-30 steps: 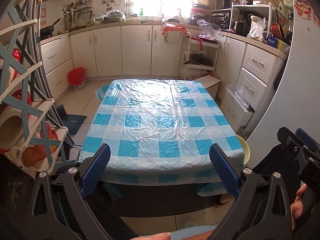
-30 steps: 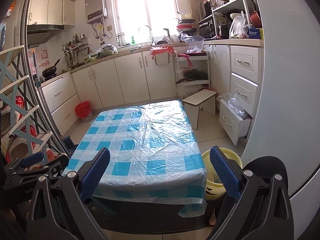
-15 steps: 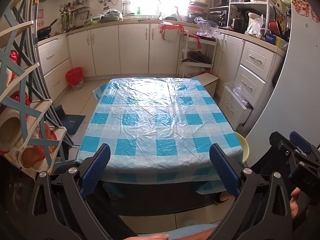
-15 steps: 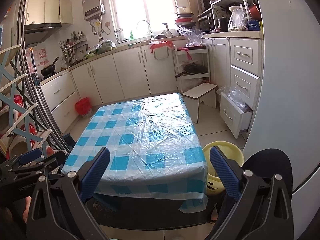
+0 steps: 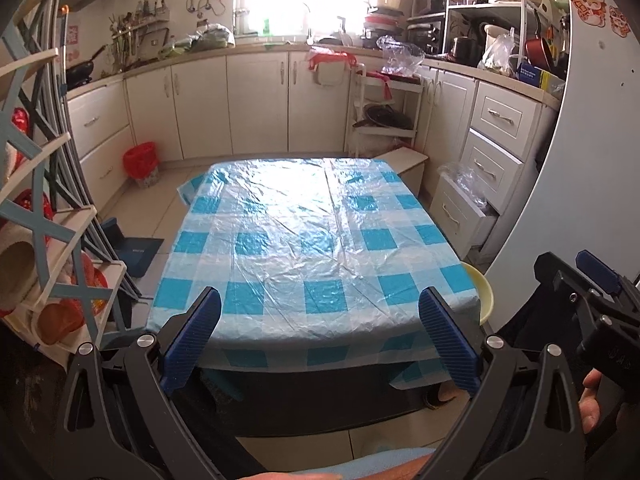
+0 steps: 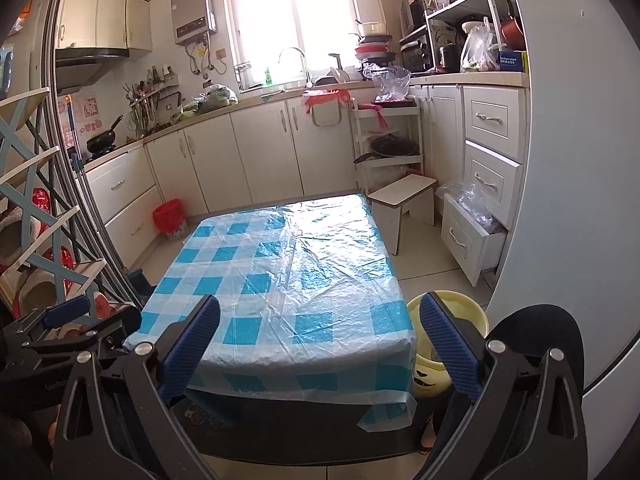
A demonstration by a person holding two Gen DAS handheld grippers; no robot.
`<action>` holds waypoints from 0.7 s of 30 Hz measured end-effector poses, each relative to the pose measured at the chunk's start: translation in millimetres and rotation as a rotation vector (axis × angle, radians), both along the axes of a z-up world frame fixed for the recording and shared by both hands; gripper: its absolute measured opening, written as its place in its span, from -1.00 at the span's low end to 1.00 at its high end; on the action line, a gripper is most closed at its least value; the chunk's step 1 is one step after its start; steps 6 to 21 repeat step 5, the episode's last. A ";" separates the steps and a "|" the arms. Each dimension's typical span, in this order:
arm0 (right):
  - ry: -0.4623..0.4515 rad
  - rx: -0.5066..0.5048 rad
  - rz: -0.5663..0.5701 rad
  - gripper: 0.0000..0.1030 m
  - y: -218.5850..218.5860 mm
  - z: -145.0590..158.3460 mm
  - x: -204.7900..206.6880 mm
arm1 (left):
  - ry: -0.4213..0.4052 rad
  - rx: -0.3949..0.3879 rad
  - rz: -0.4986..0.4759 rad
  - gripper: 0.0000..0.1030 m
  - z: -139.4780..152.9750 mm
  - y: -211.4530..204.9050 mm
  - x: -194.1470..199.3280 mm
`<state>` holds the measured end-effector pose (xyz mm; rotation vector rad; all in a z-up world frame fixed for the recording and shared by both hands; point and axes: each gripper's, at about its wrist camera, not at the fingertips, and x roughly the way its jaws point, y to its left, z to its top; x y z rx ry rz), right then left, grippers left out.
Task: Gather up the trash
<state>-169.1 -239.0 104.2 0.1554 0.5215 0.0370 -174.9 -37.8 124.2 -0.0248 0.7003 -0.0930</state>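
Note:
A low table covered by a blue-and-white checked plastic cloth (image 5: 312, 240) (image 6: 296, 280) stands in the kitchen, with nothing lying on the cloth. My left gripper (image 5: 318, 320) hangs open just short of the table's near edge, nothing between its blue pads. Held at the table's near right corner, my right gripper (image 6: 320, 328) is open and holds nothing; its body also shows at the right of the left wrist view (image 5: 588, 292). A yellow bin (image 6: 448, 344) (image 5: 482, 296) sits on the floor by the table's right corner. No loose trash shows in either view.
A red-lined waste basket (image 5: 140, 164) (image 6: 170, 218) stands by the left cabinets. A white step stool (image 6: 404, 208) and an open drawer holding plastic bags (image 6: 474, 224) are on the right. A blue-and-white rack (image 5: 36, 220) crowds the left; a white appliance wall (image 6: 568, 200) the right.
Both cameras have dipped and shifted slightly toward the table; the table sits a little lower in the right view. Both grippers have stayed open.

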 end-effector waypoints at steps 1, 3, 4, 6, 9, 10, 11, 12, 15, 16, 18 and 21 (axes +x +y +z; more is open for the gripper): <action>0.000 -0.001 0.000 0.86 -0.3 -0.2 0.1 | 0.019 -0.007 0.004 0.85 -3.3 1.6 2.4; -0.001 0.001 0.000 0.86 -0.3 -0.2 0.0 | 0.054 -0.014 0.021 0.85 -10.2 4.9 6.7; -0.001 0.002 -0.001 0.86 -0.2 -0.3 -0.1 | 0.064 -0.017 0.023 0.85 -13.1 6.4 7.3; -0.001 0.003 -0.002 0.86 -0.4 -0.3 -0.1 | 0.068 -0.016 0.029 0.85 -15.2 7.4 7.6; -0.001 0.003 -0.002 0.86 -0.4 -0.3 -0.1 | 0.068 -0.016 0.029 0.85 -15.2 7.4 7.6; -0.001 0.003 -0.002 0.86 -0.4 -0.3 -0.1 | 0.068 -0.016 0.029 0.85 -15.2 7.4 7.6; -0.001 0.003 -0.002 0.86 -0.4 -0.3 -0.1 | 0.068 -0.016 0.029 0.85 -15.2 7.4 7.6; -0.001 0.003 -0.002 0.86 -0.4 -0.3 -0.1 | 0.068 -0.016 0.029 0.85 -15.2 7.4 7.6; -0.001 0.003 -0.002 0.86 -0.4 -0.3 -0.1 | 0.068 -0.016 0.029 0.85 -15.2 7.4 7.6; -0.001 0.003 -0.002 0.86 -0.4 -0.3 -0.1 | 0.068 -0.016 0.029 0.85 -15.2 7.4 7.6; -0.001 0.003 -0.002 0.86 -0.4 -0.3 -0.1 | 0.068 -0.016 0.029 0.85 -15.2 7.4 7.6; -0.001 0.003 -0.002 0.86 -0.4 -0.3 -0.1 | 0.068 -0.016 0.029 0.85 -15.2 7.4 7.6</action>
